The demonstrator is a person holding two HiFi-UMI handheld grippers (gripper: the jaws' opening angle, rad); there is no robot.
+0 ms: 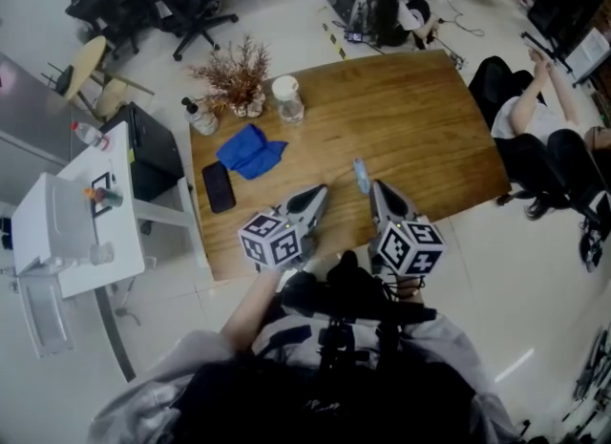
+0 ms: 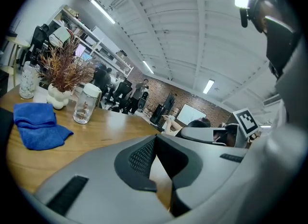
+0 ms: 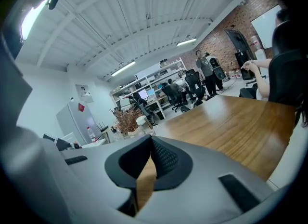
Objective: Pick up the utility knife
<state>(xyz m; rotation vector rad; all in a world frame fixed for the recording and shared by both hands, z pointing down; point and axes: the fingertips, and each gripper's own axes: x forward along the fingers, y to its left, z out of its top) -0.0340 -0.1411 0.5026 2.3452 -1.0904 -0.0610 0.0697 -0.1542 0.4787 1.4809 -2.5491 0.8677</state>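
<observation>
Right gripper (image 1: 375, 186): jaws closed tip to tip, nothing between them, only the table (image 1: 430, 127) shows through the gap. Left gripper (image 1: 321, 191): also closed and empty. Utility knife (image 1: 361, 176) lies flat just past the right tip, slightly to its left, not held. Likely risks: a lift comes up empty, or the closed tip nudges the knife further away. The jaws need reopening first.

No legible words or numbers, square markers (image 1: 270, 240) on left gripper (image 1: 319, 192) and right gripper (image 1: 374, 186) cubes (patterns, not lettering)
</observation>
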